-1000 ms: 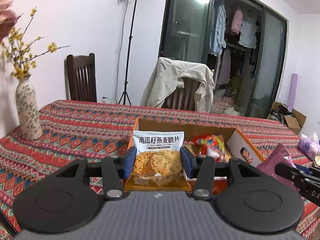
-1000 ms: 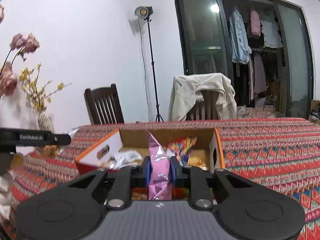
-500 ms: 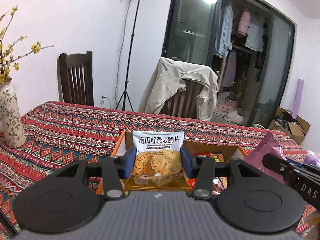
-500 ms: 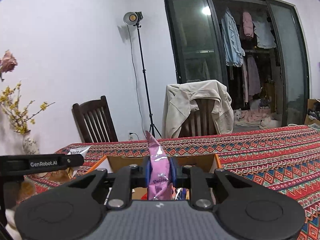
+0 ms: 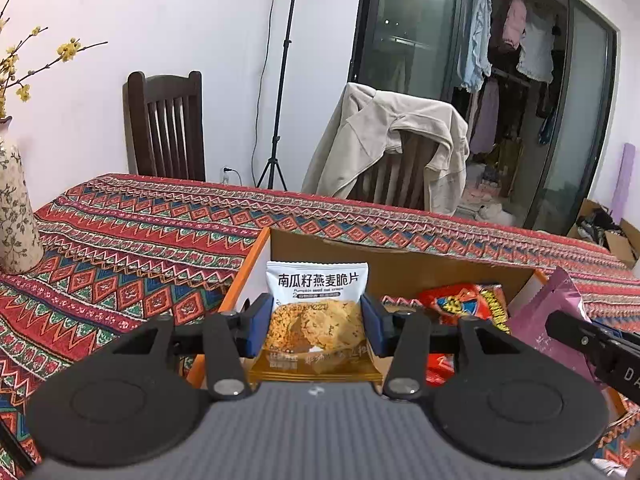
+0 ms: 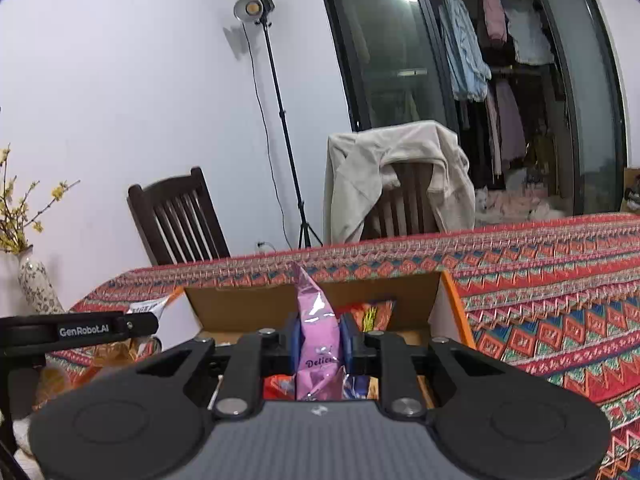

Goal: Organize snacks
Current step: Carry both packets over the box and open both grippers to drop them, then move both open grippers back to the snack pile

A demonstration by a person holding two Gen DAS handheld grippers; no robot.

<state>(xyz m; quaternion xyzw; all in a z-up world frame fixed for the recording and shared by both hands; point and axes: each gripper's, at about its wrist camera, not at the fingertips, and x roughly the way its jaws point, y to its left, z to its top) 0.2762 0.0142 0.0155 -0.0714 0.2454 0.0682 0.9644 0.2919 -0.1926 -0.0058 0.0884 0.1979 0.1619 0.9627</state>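
**Both snack packs now hanging right over the box**

So compared to a second ago, the open brown cardboard box with orange edges [image 5: 400, 268] fills way more of both views. The floral ceramic vase [image 5: 16, 216] has slid out to the left edge of the left view, and the pink flowers that were up top are gone from frame.

The left gripper [image 5: 316, 326] is clamped on a white-and-orange pumpkin seed oat crisp packet [image 5: 316, 312], blue pads pressing its two side edges. The packet is upright with round golden crisps printed on the front, held over the box's left end. The right gripper [image 6: 320, 346] is squeezed tight on a shiny pink foil pouch [image 6: 318, 332], narrow edge on, its top corner poking up above the pads, held over the middle of the box. A red and yellow snack bag [image 5: 464, 304] lies inside the box.

The box sits on a red patterned tablecloth [image 5: 132, 240]. Behind it: a dark wooden chair [image 5: 166, 128], another chair with a beige jacket [image 5: 392, 144] draped over it, a light stand [image 6: 276, 112], white wall, and glass doors with clothes hanging behind.
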